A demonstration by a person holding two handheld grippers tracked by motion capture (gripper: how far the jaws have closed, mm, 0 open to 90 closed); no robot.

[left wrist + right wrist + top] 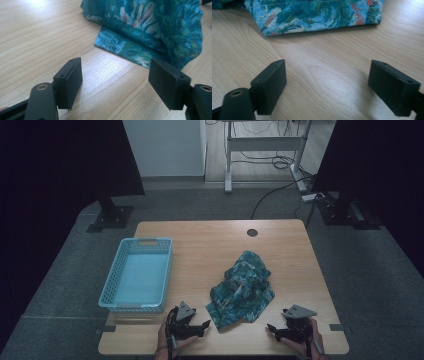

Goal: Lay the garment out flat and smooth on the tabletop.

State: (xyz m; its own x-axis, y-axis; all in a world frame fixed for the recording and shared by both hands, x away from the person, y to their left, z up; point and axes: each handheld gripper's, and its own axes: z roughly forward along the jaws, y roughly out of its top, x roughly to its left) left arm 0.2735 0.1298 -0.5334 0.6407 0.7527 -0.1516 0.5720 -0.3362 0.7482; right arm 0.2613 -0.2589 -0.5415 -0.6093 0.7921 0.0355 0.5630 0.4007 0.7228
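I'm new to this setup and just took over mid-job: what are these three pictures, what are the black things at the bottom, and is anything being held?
A person holds a two-jaw tool in each hand. The high view looks down on the wooden table: the left gripper and right gripper sit at the near edge. Between them lies a crumpled green-blue patterned cloth; a light blue basket stands to the left. The other two pictures come from cameras riding on the grippers, looking along their black jaws. In the left gripper view the jaws stand wide apart, short of a cloth corner. In the right gripper view they are also apart, facing a cloth edge. Nothing is held.
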